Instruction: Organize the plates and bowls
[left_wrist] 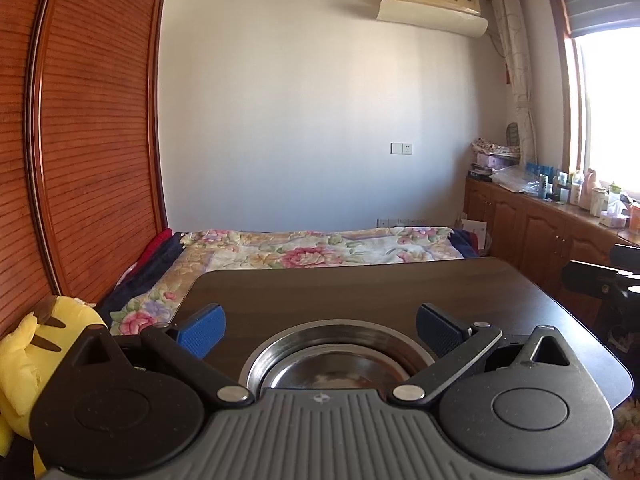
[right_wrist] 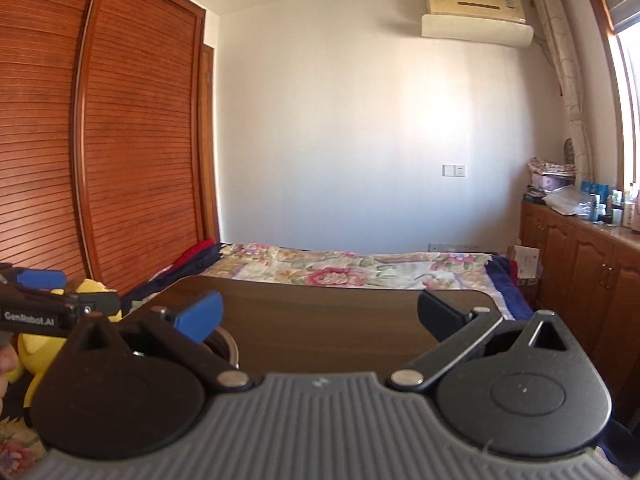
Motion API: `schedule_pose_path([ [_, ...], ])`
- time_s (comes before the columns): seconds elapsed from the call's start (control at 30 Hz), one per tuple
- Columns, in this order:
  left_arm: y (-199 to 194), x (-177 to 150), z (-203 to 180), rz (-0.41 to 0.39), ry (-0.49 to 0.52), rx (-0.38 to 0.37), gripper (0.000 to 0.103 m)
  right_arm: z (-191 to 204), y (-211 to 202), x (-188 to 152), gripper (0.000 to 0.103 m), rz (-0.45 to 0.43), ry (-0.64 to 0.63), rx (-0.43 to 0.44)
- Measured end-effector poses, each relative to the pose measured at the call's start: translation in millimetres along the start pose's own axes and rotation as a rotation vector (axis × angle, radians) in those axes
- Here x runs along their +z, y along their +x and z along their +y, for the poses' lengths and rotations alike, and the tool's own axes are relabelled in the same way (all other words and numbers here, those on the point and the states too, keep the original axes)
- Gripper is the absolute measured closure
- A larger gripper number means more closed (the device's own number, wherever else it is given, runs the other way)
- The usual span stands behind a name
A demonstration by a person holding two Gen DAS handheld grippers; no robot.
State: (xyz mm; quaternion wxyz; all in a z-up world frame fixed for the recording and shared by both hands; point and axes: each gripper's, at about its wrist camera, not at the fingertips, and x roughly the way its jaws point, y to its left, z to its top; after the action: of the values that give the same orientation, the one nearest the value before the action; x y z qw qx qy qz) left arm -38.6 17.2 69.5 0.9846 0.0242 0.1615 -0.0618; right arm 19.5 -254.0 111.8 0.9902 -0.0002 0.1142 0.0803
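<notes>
A stack of shiny steel plates or bowls (left_wrist: 332, 364) rests on the dark wooden table (left_wrist: 360, 292), just below my left gripper (left_wrist: 320, 330). That gripper stands open above the stack, its blue pads wide apart with nothing between them. In the right wrist view my right gripper (right_wrist: 320, 318) is open too, over bare table (right_wrist: 320, 320). Only a sliver of the steel stack's rim (right_wrist: 228, 346) shows behind its left finger. The left gripper (right_wrist: 40, 292) appears at the far left of that view, with part of a hand below it.
A bed with a floral quilt (left_wrist: 320, 248) lies beyond the table. A slatted wooden wardrobe (left_wrist: 92, 140) stands left, a yellow plush toy (left_wrist: 28, 360) beside the table. Wooden cabinets (left_wrist: 540, 232) with bottles run along the right under the window.
</notes>
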Motion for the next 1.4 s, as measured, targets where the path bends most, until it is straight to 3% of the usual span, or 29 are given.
schedule_pose_path([
  [0.5, -2.9, -18.4, -13.4, 0.015, 0.021, -0.009, 0.000, -2.5, -3.5, -21.4, 0.000, 0.022, 0.031, -0.087],
  [1.4, 15.3, -46.7, -11.2, 0.066, 0.034, 0.018, 0.000, -10.4, 3.2, -46.5, 0.000, 0.059, 0.064, -0.095],
])
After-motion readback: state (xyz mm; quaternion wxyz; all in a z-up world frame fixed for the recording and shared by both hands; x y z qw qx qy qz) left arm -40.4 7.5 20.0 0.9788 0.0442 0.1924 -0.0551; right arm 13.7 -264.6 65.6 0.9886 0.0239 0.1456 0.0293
